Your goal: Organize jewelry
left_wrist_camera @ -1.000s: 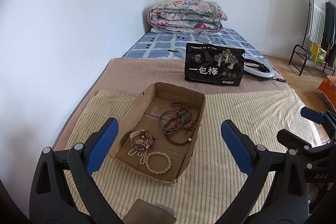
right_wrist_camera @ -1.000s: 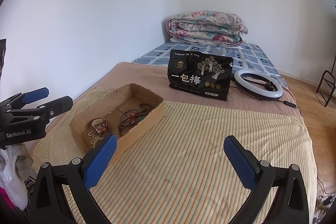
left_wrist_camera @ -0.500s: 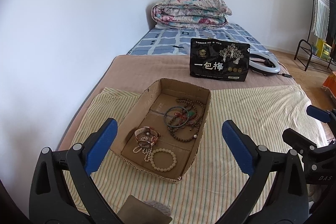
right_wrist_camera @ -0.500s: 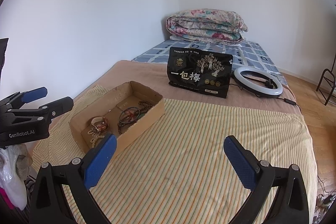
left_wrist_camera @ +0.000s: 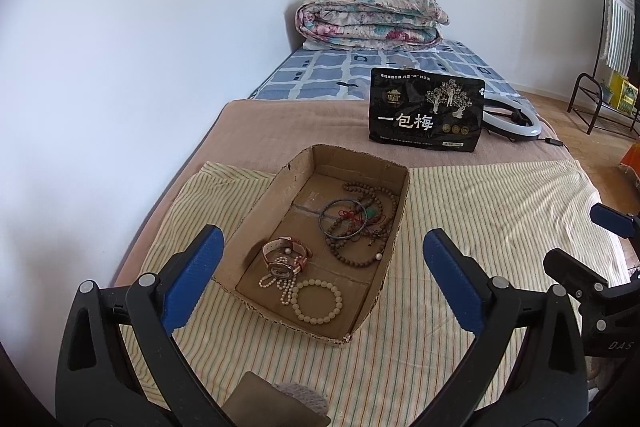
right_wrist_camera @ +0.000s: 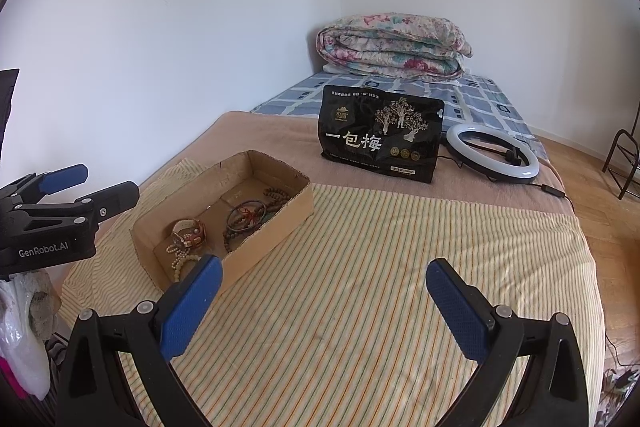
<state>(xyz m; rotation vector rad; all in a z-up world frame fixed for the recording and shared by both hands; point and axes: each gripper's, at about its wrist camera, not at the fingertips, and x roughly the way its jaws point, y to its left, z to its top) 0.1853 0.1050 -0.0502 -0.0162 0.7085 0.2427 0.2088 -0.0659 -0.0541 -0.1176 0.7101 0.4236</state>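
1. Left wrist view: the jewelry lies inside the cardboard box (left_wrist_camera: 320, 243), straight ahead of the left tool (left_wrist_camera: 320, 267) and between the lines of its two fingers. The pale bead bracelet (left_wrist_camera: 318, 301) is nearest to it, the watch (left_wrist_camera: 286, 259) just beyond and slightly left, and the dark bead strands (left_wrist_camera: 360, 223) with a thin bangle (left_wrist_camera: 343, 219) further off.
2. The box's long axis runs away from the left tool, leaning slightly right.
3. Left tool: fingers wide apart, holding nothing. Right tool (right_wrist_camera: 320, 303): fingers equally spread, empty, over bare striped cloth (right_wrist_camera: 400, 267).
4. From the right tool the box (right_wrist_camera: 224, 223) sits ahead and to the left, so the left tool is judged nearer.
5. With every piece in the box, this fits either sorted jewelry or pieces waiting to be taken out.
6. Only the left view looks down onto the box floor; the right view shows the box's outer wall, which hides part of the pale beads.
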